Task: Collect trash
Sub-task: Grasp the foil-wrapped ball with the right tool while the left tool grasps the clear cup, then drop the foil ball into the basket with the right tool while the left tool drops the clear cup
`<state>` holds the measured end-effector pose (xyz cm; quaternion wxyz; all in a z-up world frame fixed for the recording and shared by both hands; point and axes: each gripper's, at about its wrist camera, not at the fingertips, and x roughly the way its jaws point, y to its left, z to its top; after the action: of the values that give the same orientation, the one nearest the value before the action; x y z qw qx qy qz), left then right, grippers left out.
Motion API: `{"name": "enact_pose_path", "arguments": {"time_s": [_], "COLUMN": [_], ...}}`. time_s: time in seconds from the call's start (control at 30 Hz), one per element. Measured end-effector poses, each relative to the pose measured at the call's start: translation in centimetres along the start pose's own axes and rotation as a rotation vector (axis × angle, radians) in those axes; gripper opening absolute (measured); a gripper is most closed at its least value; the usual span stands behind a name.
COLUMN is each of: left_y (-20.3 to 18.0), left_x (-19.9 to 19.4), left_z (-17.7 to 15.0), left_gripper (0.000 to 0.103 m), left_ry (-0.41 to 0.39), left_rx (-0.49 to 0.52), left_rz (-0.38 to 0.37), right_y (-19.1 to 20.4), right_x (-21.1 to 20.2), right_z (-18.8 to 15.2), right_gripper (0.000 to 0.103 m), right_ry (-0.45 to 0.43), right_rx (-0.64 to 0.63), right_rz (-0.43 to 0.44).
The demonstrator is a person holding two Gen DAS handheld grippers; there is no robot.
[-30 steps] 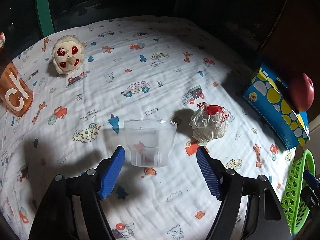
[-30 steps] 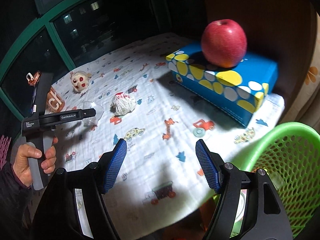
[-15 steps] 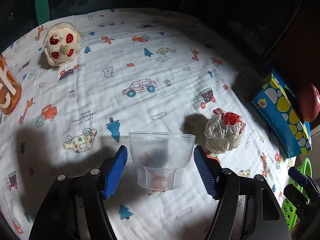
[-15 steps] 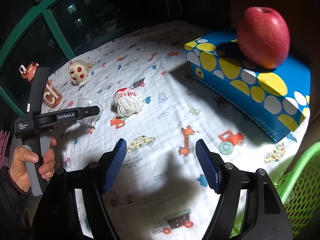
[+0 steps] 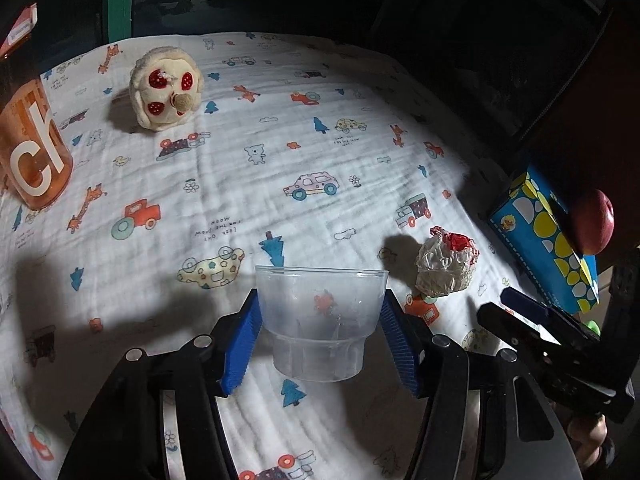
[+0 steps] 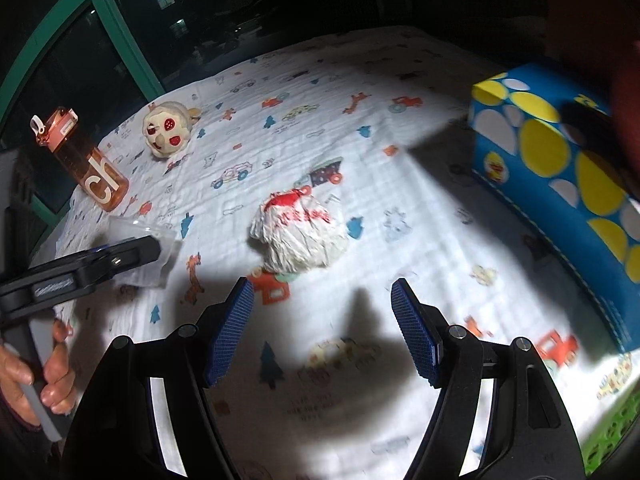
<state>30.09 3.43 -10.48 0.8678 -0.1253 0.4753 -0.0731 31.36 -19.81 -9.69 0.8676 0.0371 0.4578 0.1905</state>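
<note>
Trash here means a clear plastic cup we are gripping upright in our left gripper, beside a crumpled white-and-red wrapper. From the right wrist view, we are holding our right gripper open and empty just near that wrapper.

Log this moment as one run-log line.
left gripper: shut on clear cup | right gripper: open, nearing crumpled wrapper

The green basket is cut off at the frame corner.
</note>
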Motion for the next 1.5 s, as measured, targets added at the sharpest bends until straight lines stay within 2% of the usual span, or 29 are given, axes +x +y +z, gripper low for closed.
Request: {"name": "enact_pose_path", "arguments": {"time_s": [0.27, 0.43, 0.5, 0.87, 1.13, 1.5], "left_y": [1.2, 1.6, 1.6, -0.8, -5.7, -12.3], "left_x": [-1.8, -2.5, -2.7, -4.5, -7.4, -9.7], "left_z": [-0.1, -0.4, -0.6, -2.8, -4.9, -8.6], "left_gripper": [0.057, 0.057, 0.057, 0.057, 0.057, 0.057], "left_ry": [-0.022, -0.026, -0.027, -0.030, -0.063, -0.070], "left_rx": [-0.008, -0.013, -0.018, -0.001, 0.074, 0.173], "left_rz": [0.005, 0.014, 0.014, -0.027, -0.088, -0.167], "right_y": [1.2, 1.6, 1.7, 2.0, 1.4, -1.7], "right_x": [3.3, 4.2, 4.0, -2.5, -8.3, -14.9], "right_z": [2.0, 2.3, 2.2, -1.0, -5.1, -10.3], "right_gripper": [0.071, 0.056, 0.053, 0.052, 0.052, 0.052], "right_ry": [0.013, 0.017, 0.018, -0.042, -0.080, -0.126], "right_rx": [-0.006, -0.010, -0.012, -0.029, -0.028, 0.043], "right_rz": [0.008, -0.015, -0.018, -0.035, -0.075, -0.131]}}
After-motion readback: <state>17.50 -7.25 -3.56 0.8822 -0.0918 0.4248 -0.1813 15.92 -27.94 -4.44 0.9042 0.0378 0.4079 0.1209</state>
